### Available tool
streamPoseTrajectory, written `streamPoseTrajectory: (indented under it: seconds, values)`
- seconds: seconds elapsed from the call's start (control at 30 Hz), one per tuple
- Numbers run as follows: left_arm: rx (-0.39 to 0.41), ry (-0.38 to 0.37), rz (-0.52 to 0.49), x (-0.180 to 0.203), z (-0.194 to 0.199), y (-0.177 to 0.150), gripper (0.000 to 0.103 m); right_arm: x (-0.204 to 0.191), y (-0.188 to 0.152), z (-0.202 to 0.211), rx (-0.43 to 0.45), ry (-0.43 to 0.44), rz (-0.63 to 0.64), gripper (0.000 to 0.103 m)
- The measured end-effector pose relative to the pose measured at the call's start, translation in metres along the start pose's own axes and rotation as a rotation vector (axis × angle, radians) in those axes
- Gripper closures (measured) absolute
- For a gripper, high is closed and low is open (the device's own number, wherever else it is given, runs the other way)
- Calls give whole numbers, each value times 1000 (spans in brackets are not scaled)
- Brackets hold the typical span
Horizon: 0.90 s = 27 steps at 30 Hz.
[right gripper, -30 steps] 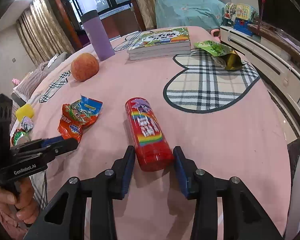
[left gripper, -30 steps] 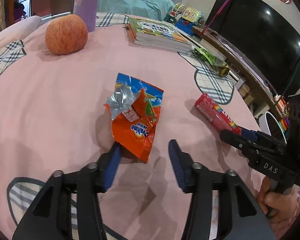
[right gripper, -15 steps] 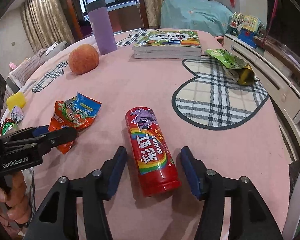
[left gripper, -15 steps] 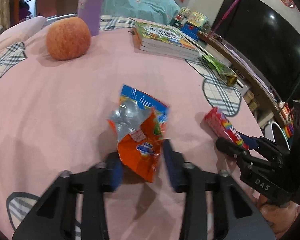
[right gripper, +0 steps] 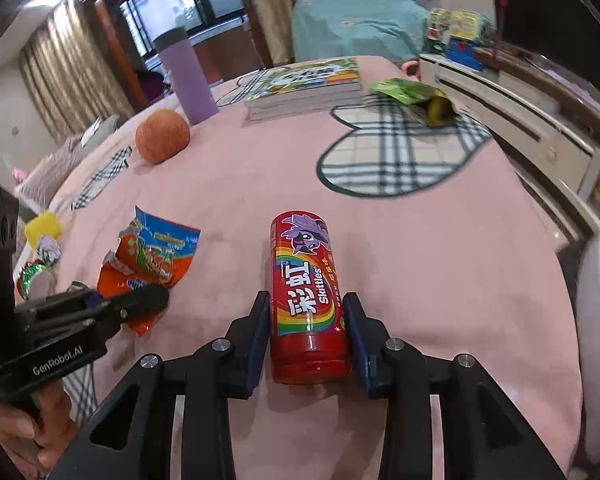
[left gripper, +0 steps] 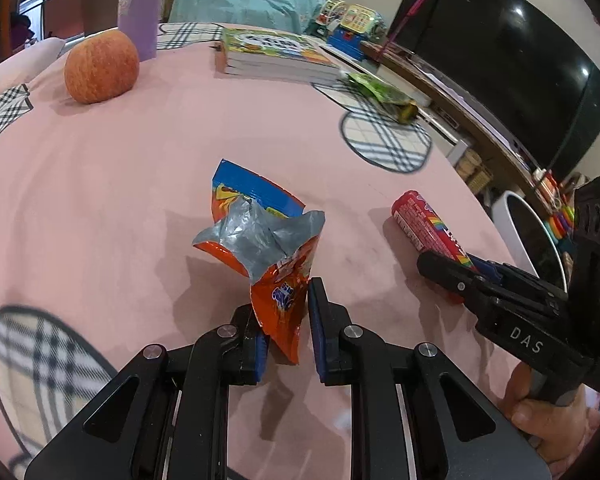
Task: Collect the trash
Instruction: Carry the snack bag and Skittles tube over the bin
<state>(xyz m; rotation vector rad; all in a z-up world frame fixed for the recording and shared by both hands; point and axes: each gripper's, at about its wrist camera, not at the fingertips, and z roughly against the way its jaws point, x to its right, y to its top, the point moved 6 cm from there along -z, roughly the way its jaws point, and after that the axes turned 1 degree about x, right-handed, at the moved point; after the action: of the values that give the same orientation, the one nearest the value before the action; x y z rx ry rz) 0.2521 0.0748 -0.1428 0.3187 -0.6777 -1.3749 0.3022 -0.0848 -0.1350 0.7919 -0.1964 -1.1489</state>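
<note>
An orange and blue snack wrapper (left gripper: pixel 268 248) with a silver torn top is pinched at its lower end by my left gripper (left gripper: pixel 286 316) and stands up off the pink tablecloth (left gripper: pixel 140 168). It also shows in the right wrist view (right gripper: pixel 152 256). A red Skittles tube (right gripper: pixel 306 296) lies on the cloth with my right gripper (right gripper: pixel 306 320) shut around its near end. The tube also shows in the left wrist view (left gripper: pixel 424 224). A green wrapper (right gripper: pixel 416 96) lies at the far right edge.
An apple (right gripper: pixel 162 140), a purple bottle (right gripper: pixel 186 76) and a stack of books (right gripper: pixel 304 88) stand at the back. A yellow scrap (right gripper: pixel 44 226) and a foil piece (right gripper: pixel 34 278) lie at the left. A white bin rim (left gripper: pixel 536 236) stands past the table's right edge.
My left gripper closed on the orange wrapper and tipped it upright. My right gripper opened briefly, then closed again around the Skittles tube.
</note>
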Motion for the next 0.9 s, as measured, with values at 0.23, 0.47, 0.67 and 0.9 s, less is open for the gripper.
streamPoseTrajectory:
  seconds: [0.23, 0.47, 0.67, 0.9]
  values:
    - [14, -34, -62, 33, 17, -16, 87, 11, -19, 30, 31, 7, -65, 69]
    - [25, -62, -130, 64, 28, -21, 87, 18, -29, 58, 76, 3, -90, 69]
    - [21, -82, -167, 85, 30, -25, 87, 32, -35, 80, 115, -2, -126, 69]
    - [16, -107, -216, 112, 33, -30, 87, 50, -40, 103, 154, -13, -170, 69]
